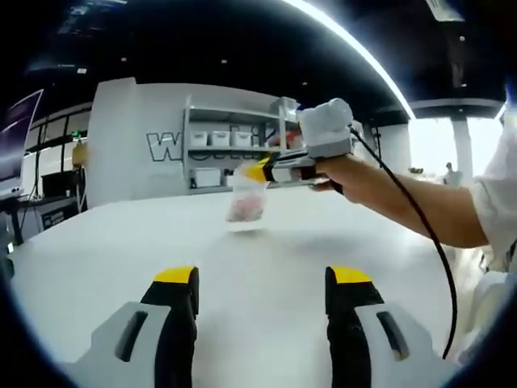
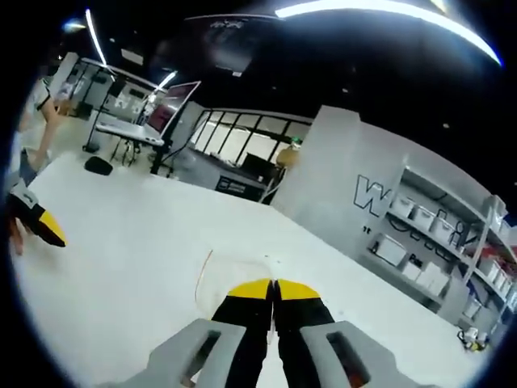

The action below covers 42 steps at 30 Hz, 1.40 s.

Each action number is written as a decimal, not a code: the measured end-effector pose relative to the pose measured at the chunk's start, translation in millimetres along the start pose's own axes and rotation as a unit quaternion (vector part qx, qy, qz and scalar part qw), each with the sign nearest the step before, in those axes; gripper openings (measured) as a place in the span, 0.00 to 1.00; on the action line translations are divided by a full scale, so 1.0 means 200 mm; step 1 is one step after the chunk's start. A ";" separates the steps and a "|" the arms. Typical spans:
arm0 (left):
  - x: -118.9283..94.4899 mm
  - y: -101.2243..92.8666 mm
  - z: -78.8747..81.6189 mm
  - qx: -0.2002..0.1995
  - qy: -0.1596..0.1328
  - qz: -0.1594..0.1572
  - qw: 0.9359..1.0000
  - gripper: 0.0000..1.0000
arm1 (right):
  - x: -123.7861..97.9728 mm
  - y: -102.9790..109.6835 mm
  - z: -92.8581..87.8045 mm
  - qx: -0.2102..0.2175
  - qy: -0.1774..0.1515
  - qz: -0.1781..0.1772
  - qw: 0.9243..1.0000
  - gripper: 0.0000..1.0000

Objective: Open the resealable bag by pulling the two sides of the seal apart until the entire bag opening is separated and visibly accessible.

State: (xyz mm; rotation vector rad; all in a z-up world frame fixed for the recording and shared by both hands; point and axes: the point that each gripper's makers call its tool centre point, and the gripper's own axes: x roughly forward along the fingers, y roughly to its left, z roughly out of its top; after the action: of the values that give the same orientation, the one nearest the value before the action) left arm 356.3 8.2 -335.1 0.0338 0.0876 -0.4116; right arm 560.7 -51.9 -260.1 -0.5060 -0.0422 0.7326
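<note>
While the left claw [image 1: 262, 283] stands wide, its two yellow-tipped jaws well apart and nothing between them, it hangs low over the white surface [image 1: 121, 242] in the left gripper view. Beyond it, in that view, the right claw [image 1: 257, 170] comes in from the right, held in a person's hand [image 1: 335, 174] with a bare forearm and a white sleeve behind it, and a black cable [image 1: 428, 242] droops from the device down toward the lower right. Its yellow tip is pinched on the top edge of the resealable bag [image 1: 246, 202], a clear pouch with something pinkish inside; the bag hangs upright from that tip, its bottom at or just above the surface near the middle of the view, though whether it touches cannot be told. In the right gripper view the right claw [image 2: 274, 293] has its jaws pressed together, their yellow tips meeting with only a thin seam between them, and a faint, thin curved outline of clear plastic [image 2: 206, 279] lies just left of and ahead of the tips, too pale to tell more. At the left edge of that view the left claw [image 2: 40, 225] shows a black jaw with a yellow tip. Behind the surface stand a pale wall with large dark letters [image 1: 166, 145] and a shelf unit with white bins [image 1: 218, 139].
</note>
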 end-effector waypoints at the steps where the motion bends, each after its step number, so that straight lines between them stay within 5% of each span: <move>1: 0.00 0.00 0.00 0.000 0.000 0.000 1.000 0.64 | 0.01 -0.01 -0.01 -0.001 0.002 -0.001 1.000 0.00; 27: 0.01 0.00 0.00 -0.003 0.005 0.001 1.000 0.63 | 0.28 -0.18 -0.14 -0.032 0.043 -0.029 0.998 0.00; 42: 0.01 0.00 0.00 -0.001 0.006 0.000 1.000 0.62 | 0.29 -0.11 -0.28 0.033 0.064 -0.001 0.997 0.00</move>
State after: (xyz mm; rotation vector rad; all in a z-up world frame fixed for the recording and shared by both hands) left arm 357.0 7.1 -335.9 0.0334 0.1003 -0.4113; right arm 629.8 -51.0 -307.0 -0.4897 0.1012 0.6957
